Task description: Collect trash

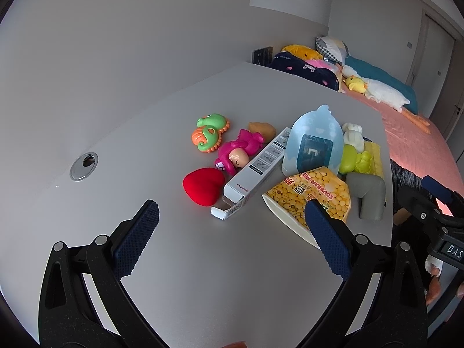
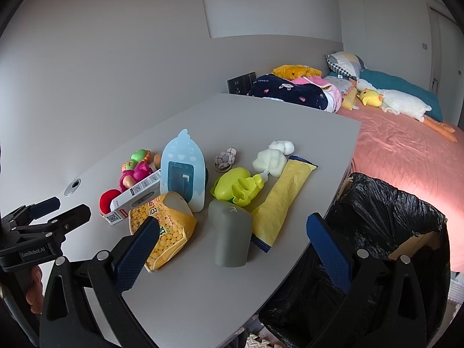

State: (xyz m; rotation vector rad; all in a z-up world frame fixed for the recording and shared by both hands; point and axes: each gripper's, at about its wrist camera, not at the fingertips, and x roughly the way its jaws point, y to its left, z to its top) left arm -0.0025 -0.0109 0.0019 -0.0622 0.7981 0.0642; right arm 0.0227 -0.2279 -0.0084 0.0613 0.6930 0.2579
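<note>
Presently both claws stand wide open and empty. The soybean pouch point(image 2: 162, 226) lies on the table point(image 2: 203, 304), touching the right gripper's point(image 2: 232, 246) left finger — the left gripper point(image 1: 232, 220) is equally near.

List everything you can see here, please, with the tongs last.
table: one, grey, centre
soybean milk carton: one, yellow, front
white box: one, beside red heart toy
blue card pack: one, upright mid-table
grey foam piece: one, front
yellow wrapper: one, right side
lime toy: one, middle
bin bag: one, black, past table edge
bed: one, pink, behind
left tongs: open
right tongs: open
</note>
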